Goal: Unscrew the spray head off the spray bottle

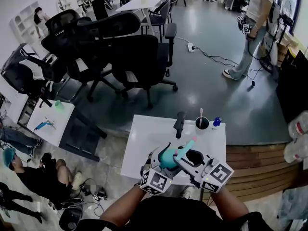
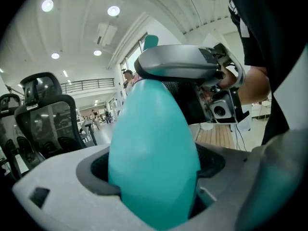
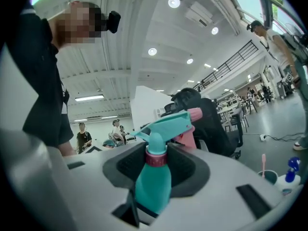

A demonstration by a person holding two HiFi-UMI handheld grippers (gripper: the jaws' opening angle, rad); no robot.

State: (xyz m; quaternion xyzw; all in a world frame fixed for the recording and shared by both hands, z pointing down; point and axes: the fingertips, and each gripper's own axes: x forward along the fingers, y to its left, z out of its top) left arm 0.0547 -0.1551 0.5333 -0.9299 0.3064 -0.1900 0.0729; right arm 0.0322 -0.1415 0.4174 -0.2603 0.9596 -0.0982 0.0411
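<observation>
Right gripper [image 3: 156, 166] clamps the pink collar [image 3: 156, 159] below the spray head [image 3: 168, 124], left gripper [image 2: 154, 182] clamps the spray bottle [image 2: 154, 143] body; head not yet off, unscrewing apparently remains.

Over the near edge of the counter [image 1: 139, 134] the spray bottle [image 1: 167, 159] is held, the left gripper [image 1: 161, 163] around its body from 7 o'clock, the right gripper [image 1: 185, 154] around its spray head [image 1: 187, 147] from 4 o'clock. A cup [image 1: 202, 123] stands on the counter at 1 o'clock; office chairs [image 1: 130, 52] are behind the counter at 11 o'clock.
</observation>
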